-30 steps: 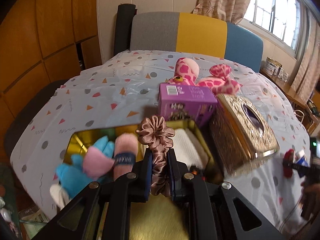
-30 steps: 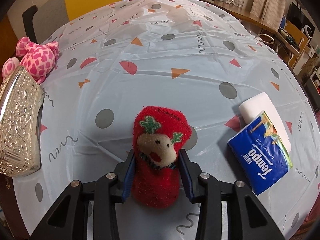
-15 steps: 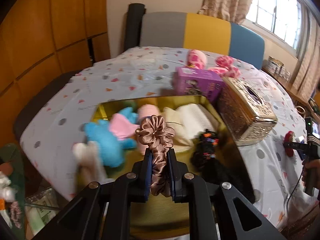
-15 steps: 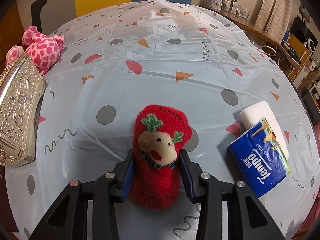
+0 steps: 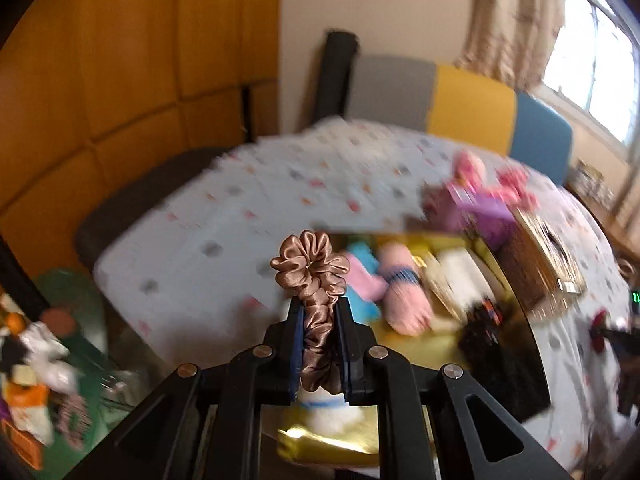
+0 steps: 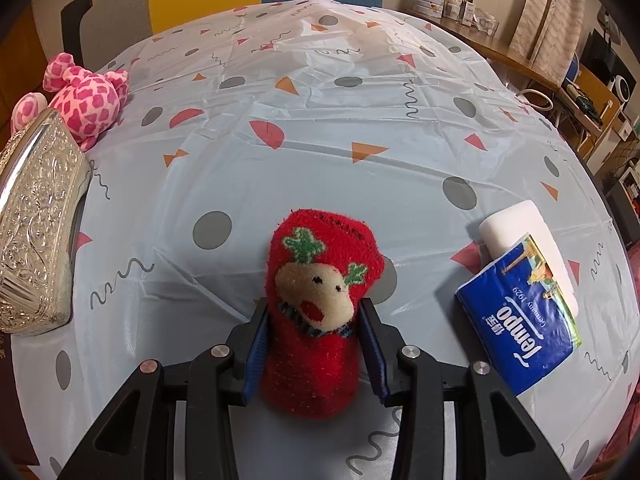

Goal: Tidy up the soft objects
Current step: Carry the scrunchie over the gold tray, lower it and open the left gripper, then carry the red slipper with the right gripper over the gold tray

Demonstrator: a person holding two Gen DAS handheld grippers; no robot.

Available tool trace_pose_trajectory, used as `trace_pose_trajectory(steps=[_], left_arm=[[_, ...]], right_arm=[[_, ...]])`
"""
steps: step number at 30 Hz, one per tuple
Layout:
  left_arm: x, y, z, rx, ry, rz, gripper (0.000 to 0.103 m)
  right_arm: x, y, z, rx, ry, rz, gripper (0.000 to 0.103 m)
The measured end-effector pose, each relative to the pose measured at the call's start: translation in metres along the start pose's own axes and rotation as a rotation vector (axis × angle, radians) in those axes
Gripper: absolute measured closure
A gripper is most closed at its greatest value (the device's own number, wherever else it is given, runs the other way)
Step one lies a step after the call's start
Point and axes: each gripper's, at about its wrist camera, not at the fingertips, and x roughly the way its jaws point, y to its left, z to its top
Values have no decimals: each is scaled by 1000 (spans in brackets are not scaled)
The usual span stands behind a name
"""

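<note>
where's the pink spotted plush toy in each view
Left wrist view: the pink spotted plush toy is a blurred shape at upper right, behind the purple box.
Right wrist view: it lies sharp at the upper left edge, behind the ornate metal tissue box.
Shared landmark: that tissue box, beside the toy in both views.

The table [image 6: 320, 128] is bare across its centre and toward the far edge, giving unobstructed passage there. Along the left edge, an embossed silver tissue box [image 6: 36, 240] and, beyond it, a pink spotted plush [image 6: 86, 100] block the way. Near the right edge, a blue tissue pack [image 6: 520, 316] lies against a white block [image 6: 520, 224]. Between these obstacles and the table's centre a wide lane remains.
</note>
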Motion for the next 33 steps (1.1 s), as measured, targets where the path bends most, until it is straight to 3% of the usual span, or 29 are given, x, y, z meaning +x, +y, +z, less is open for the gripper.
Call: trace_pose_trajectory(steps=[5,8,13,15,22,24,26,33], left_arm=[[35,-49,-36,26,119,-128,88],[57,-76,-48,44,179,-165,87],[90,-99,-54,85,219,-133,85],[101,-99,-54,83,230,-110,79],[105,-87,-56,68,223,-74,68],[101,-84,-57,64,218,-73,53],[96,-82,-55,62,204,-73,44],[67,-83,-44,71,126,-68,36]], right_arm=[[0,0,0,-1,-3,0,61],[0,1,-1,-6,-6,-3,62],[0,1,-1,-8,-6,-6,64],[0,1,0,-2,-4,-6,65],[3,4,5,10,4,-23,73],[4,6,7,11,4,-32,75],[5,9,9,9,2,-40,77],[6,26,23,22,8,6,83]])
